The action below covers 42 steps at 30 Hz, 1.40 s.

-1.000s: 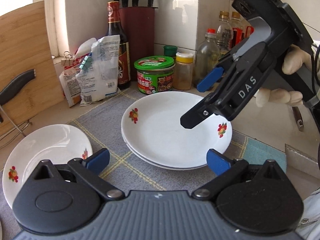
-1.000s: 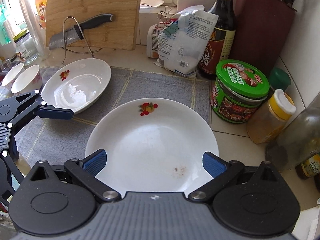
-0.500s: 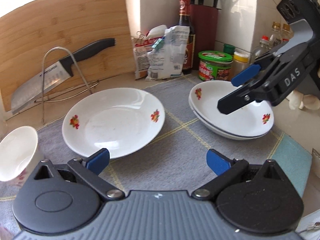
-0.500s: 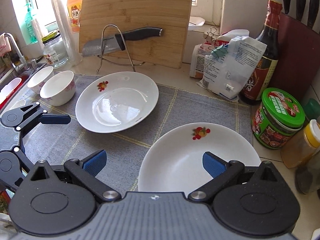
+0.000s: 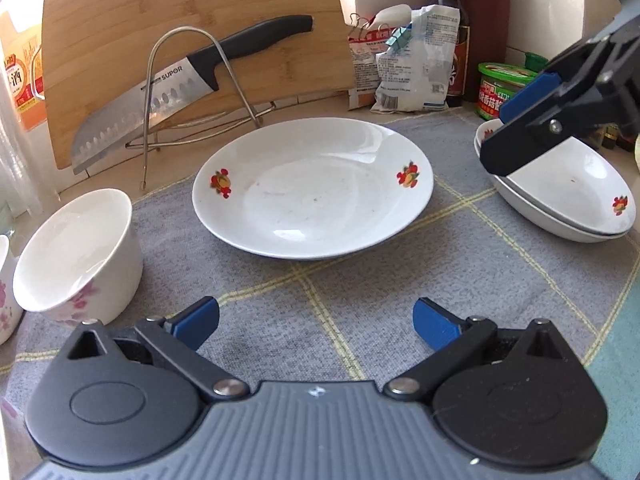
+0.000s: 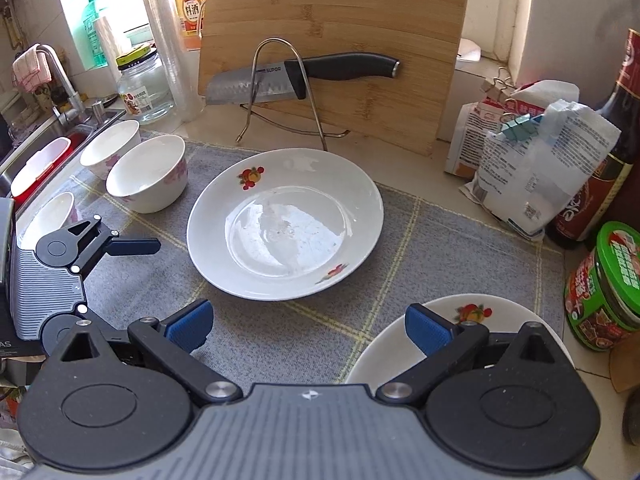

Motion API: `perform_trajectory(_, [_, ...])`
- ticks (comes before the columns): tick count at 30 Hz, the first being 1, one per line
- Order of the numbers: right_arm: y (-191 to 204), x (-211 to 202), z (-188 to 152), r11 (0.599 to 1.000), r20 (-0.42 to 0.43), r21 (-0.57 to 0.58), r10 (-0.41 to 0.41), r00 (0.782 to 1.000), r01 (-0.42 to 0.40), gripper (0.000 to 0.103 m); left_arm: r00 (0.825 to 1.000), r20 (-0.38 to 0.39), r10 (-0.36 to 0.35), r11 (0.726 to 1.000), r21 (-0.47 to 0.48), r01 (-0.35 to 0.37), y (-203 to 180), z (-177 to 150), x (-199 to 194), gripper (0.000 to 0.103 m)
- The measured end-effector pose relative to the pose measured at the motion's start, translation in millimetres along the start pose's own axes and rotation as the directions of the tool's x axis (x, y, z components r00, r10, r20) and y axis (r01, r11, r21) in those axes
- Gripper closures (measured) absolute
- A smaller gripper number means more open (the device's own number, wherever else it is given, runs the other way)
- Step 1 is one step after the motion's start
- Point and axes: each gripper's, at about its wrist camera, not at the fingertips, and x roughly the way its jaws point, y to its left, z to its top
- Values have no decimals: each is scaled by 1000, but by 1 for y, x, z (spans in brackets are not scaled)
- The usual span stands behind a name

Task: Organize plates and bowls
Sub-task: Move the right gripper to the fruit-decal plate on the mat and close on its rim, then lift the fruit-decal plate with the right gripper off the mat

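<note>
Left gripper (image 5: 316, 320): jaws spread wide, nothing between them, low over the grey mat (image 5: 360, 280), facing the single plate (image 5: 312, 186). Blue pads well short of the plate's near rim

Right gripper (image 6: 306, 326): also released, empty, hovering over the mat; its right pad overlaps the rim of the plate stack (image 6: 400, 344) in its own view. Seen from the left wrist it hangs above the stack's left edge, not touching as far as can be told

Single plate: flat on the mat, mid-counter, red flower prints on the rim, apart from everything else

Plate stack: two plates nested, at the mat's right end, near a green-lidded jar (image 6: 608, 284)

Bowls: one bowl (image 5: 76, 256) upright on the mat left of the single plate; two more behind and beside it at the mat's left edge, near the sink (image 6: 24, 160)

Behind: board (image 6: 332, 40) leaning on the wall, knife (image 6: 300, 76) on a wire rack in front of it; bags (image 6: 532, 160) and a dark bottle (image 6: 612, 160) at right
</note>
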Motion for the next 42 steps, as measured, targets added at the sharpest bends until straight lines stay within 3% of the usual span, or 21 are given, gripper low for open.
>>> perform_trajectory(6, [-11,26,21,999,-27,-18,35,999,-35,0,999,-5,-46,998,-46,45,5,4,15,1])
perform_trajectory(22, [-44,115,65,987,-163,-62,137,977,-149,0,998,30,-61,998,-30,62,11,17,34,0])
perform_trajectory(29, [-47,133,73,972,-194,-60,211,958,-226,0,997,34,-70,997,-21,70,14,17,35,0])
perform_trajectory(42, [-49,145,90,951,-174,-71,286,942,-302,0,996,44,-81,997,-8,81,17,14,35,0])
